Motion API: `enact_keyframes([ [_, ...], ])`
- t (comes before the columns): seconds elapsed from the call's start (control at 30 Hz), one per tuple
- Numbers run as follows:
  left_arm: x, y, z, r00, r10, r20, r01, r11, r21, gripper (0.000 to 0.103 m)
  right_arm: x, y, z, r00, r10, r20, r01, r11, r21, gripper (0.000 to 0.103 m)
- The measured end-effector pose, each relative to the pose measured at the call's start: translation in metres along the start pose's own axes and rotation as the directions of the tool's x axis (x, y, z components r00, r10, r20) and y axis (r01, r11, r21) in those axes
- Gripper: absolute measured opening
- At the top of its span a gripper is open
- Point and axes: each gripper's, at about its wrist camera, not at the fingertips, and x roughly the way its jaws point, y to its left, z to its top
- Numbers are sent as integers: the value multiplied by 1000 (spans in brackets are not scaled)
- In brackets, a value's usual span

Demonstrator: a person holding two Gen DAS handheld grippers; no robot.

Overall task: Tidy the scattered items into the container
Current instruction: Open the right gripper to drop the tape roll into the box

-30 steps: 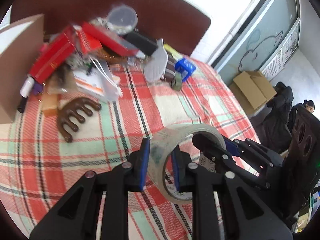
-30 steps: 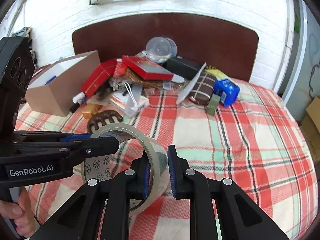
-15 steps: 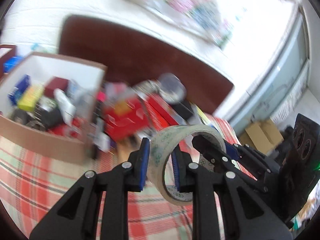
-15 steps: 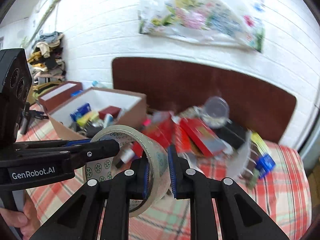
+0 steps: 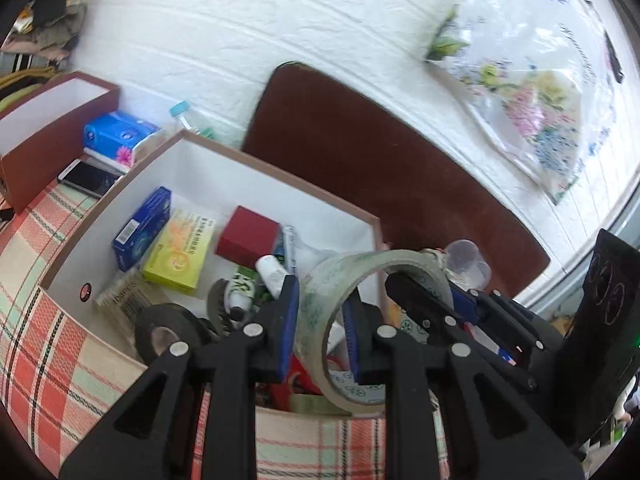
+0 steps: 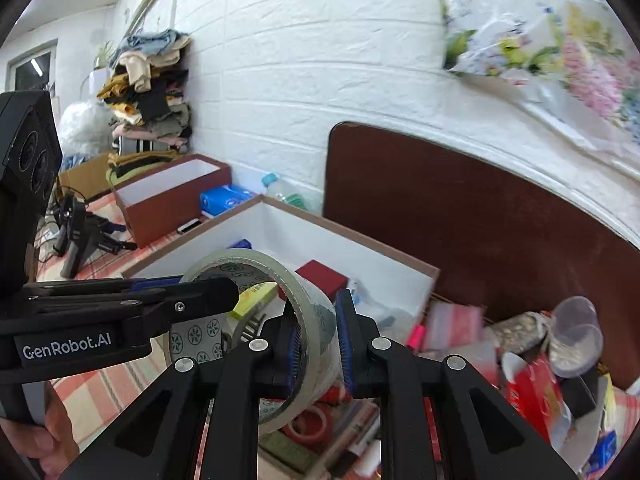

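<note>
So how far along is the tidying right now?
Partly done. The box already holds several items, such as a yellow pack and a red case. In hand: both grippers, left and right, grip one tape roll above the box. Left: releasing it, then clearing the pile beside the box.

Clear tape roll (image 5: 320,304) on edge above white-lined box (image 5: 256,176); box partly filled
</note>
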Motion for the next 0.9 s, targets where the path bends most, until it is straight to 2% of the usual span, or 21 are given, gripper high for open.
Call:
enact_keyframes([
  [0.07, 10, 13, -1, 1000, 7, -22, -8, 999, -32, 22, 11, 1, -3, 1000, 22, -18, -22, 1000, -2, 19],
  [0.1, 13, 17, -2, 999, 18, -31, -20, 999, -40, 28, 18, 1, -5, 998, 49, -32, -49, 999, 9, 20],
  [0.13, 17, 20, -4, 999, 26, -41, -27, 999, -44, 42, 24, 1, -6, 996, 74, -50, -73, 997, 16, 26],
  [0.17, 21, 21, -5, 997, 52, -57, -55, 998, -42, 51, 28, 1, -7, 994, 82, -69, -81, 997, 19, 42],
  [0.2, 23, 21, -6, 994, 90, -66, -93, 995, -31, 63, 30, 1, -9, 996, 40, -78, -40, 999, 13, 49],
  [0.23, 24, 20, -7, 992, 107, -61, -108, 994, -24, 74, 29, -1, -11, 998, -1, -69, 1, 1000, 3, 62],
  [0.27, 22, 20, -8, 993, 101, -54, -102, 994, -23, 77, 26, -3, -12, 998, -13, -57, 13, 1000, 4, 71],
  [0.33, 17, 19, -9, 996, 73, -43, -75, 996, -40, 91, 15, -15, -14, 999, -1, -32, 3, 999, 48, 79],
  [0.4, 11, 16, -11, 998, 63, -24, -64, 997, -46, 99, 3, -29, -18, 1000, -3, -18, 5, 995, 101, 83],
  [0.53, 5, -1, -18, 998, 57, -26, -57, 998, -26, 100, -23, -56, -32, 999, -44, -18, 47, 985, 165, 84],
  [0.63, -1, -19, -31, 998, 48, -43, -48, 999, -1, 102, -43, -80, -47, 999, -41, -26, 46, 971, 233, 87],
  [0.77, -6, -41, -58, 998, 29, -61, -26, 998, 60, 102, -72, -116, -79, 998, -36, -44, 50, 934, 355, 95],
  [0.9, -5, -66, -92, 993, 4, -117, 10, 993, 119, 102, -93, -143, -120, 993, -16, -114, 66, 890, 452, 98],
])
